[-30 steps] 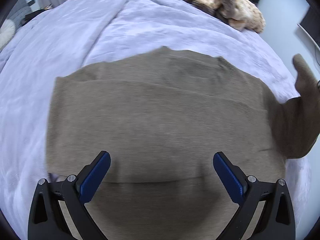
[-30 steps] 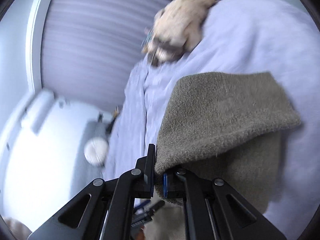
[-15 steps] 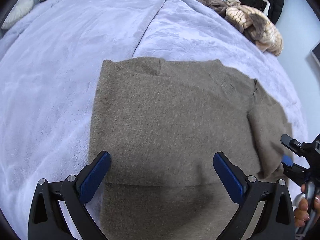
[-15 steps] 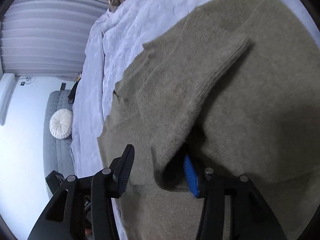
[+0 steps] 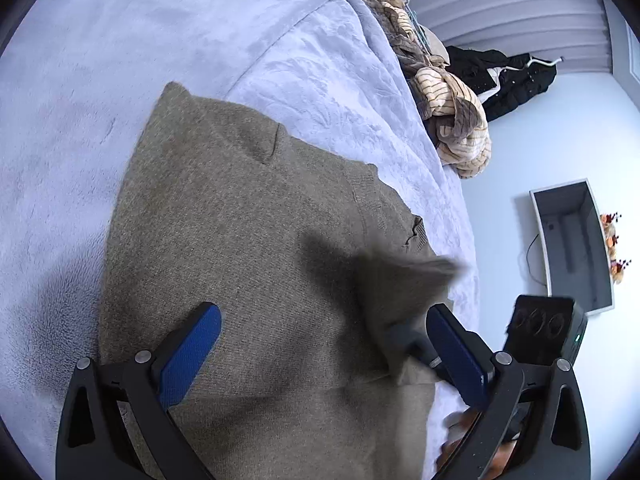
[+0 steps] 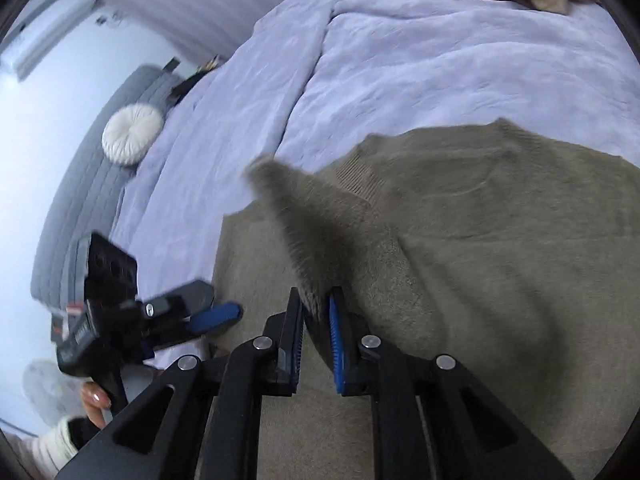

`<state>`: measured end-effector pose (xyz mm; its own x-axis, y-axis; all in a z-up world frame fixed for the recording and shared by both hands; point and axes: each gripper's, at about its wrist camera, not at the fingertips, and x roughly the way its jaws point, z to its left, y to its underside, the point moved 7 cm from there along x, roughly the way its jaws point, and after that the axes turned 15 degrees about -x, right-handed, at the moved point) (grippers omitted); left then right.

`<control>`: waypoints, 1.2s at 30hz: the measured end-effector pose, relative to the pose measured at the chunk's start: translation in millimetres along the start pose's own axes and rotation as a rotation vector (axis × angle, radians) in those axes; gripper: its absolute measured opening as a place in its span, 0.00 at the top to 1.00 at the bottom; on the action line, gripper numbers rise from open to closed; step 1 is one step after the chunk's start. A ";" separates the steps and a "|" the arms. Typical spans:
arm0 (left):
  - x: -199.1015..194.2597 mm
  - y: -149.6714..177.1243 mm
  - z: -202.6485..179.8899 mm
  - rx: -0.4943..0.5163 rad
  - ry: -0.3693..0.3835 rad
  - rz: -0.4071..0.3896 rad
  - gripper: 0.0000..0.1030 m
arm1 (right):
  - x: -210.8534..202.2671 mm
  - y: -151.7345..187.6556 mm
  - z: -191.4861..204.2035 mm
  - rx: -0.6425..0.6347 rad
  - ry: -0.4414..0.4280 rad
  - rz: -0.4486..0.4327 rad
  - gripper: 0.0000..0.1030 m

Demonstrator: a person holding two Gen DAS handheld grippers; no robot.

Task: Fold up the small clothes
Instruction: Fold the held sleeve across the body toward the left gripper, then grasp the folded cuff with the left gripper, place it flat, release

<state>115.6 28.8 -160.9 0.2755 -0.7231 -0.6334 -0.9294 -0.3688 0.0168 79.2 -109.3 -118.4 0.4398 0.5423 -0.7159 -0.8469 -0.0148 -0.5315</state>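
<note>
Nearest us, the right gripper [image 6: 316, 312] has just narrowed its jaws onto a raised, blurred fold of the olive-brown sweater [image 5: 248, 248], which lies spread on the lavender blanket [image 5: 120, 40]. Our left gripper [image 5: 320, 356] hovers over the sweater with jaws wide, gripping nothing. Farther off, a heap of striped clothes [image 5: 448, 116] sits at the bed's edge.

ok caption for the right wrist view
Right gripper pinches the brown sweater's sleeve above the sweater spread on a lavender blanket.
</note>
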 end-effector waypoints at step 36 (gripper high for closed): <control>25.7 35.4 4.6 0.276 -0.342 0.056 0.92 | -130.6 151.2 -159.9 0.601 0.186 -0.147 0.93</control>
<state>88.6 -0.1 -180.1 0.1686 -0.4859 -0.8576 -0.9842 -0.1310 -0.1193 -58.5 -316.7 -177.6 0.5626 0.3478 -0.7500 -0.7701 0.5505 -0.3224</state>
